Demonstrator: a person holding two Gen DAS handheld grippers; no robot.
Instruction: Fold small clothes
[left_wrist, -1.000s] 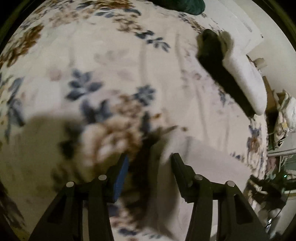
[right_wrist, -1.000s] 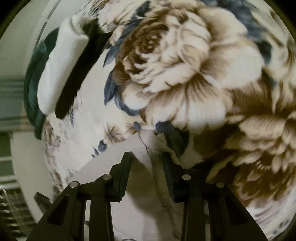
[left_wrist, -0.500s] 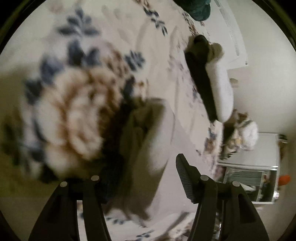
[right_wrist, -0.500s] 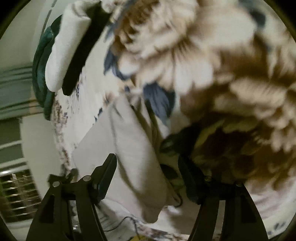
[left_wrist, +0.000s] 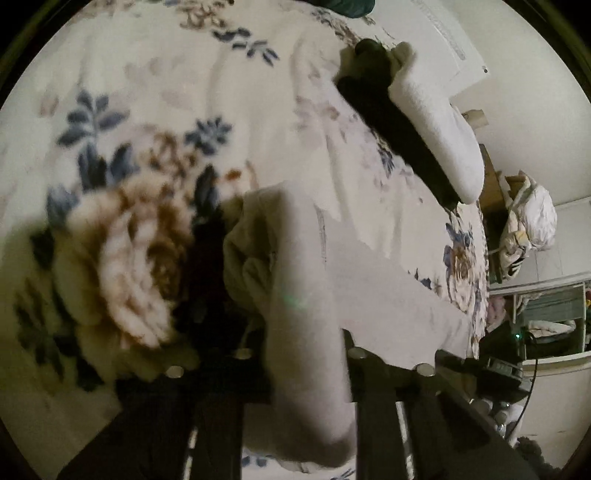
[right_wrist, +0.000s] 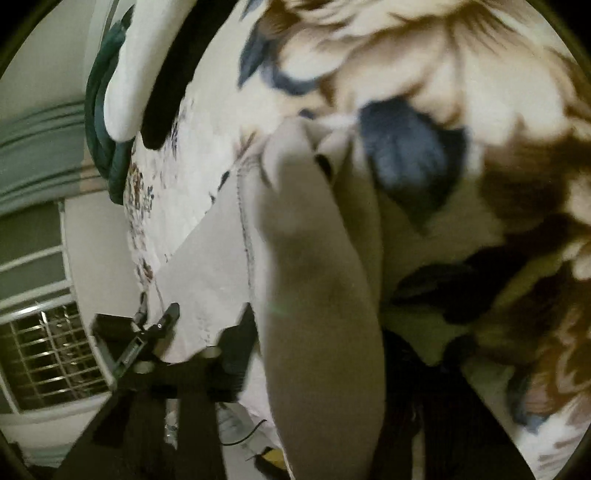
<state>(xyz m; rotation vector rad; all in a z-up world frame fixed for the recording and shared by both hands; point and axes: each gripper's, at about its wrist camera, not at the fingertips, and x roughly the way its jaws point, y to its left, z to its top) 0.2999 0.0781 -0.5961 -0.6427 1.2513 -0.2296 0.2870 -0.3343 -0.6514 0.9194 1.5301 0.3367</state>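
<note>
A small pale grey-white garment (left_wrist: 317, 280) lies on a floral bedspread (left_wrist: 177, 110). Its near edge is bunched and lifted into a thick fold. In the left wrist view my left gripper (left_wrist: 295, 354) is shut on that fold, which fills the gap between its fingers. In the right wrist view the same garment (right_wrist: 317, 280) hangs as a raised fold through my right gripper (right_wrist: 317, 350), which is shut on it. The fingertips of both grippers are hidden by cloth. The rest of the garment lies flat beyond.
A folded white and black stack (left_wrist: 417, 122) lies farther up the bed; it also shows in the right wrist view (right_wrist: 147, 70) beside a dark green cloth (right_wrist: 99, 122). The bed's edge, shelves and clutter (left_wrist: 532, 332) are at the right. A window (right_wrist: 48, 347) is at left.
Both grippers have closed on the garment's near edge and lifted it off the bedspread into a fold. A second ago the jaws were open over the flat cloth.
</note>
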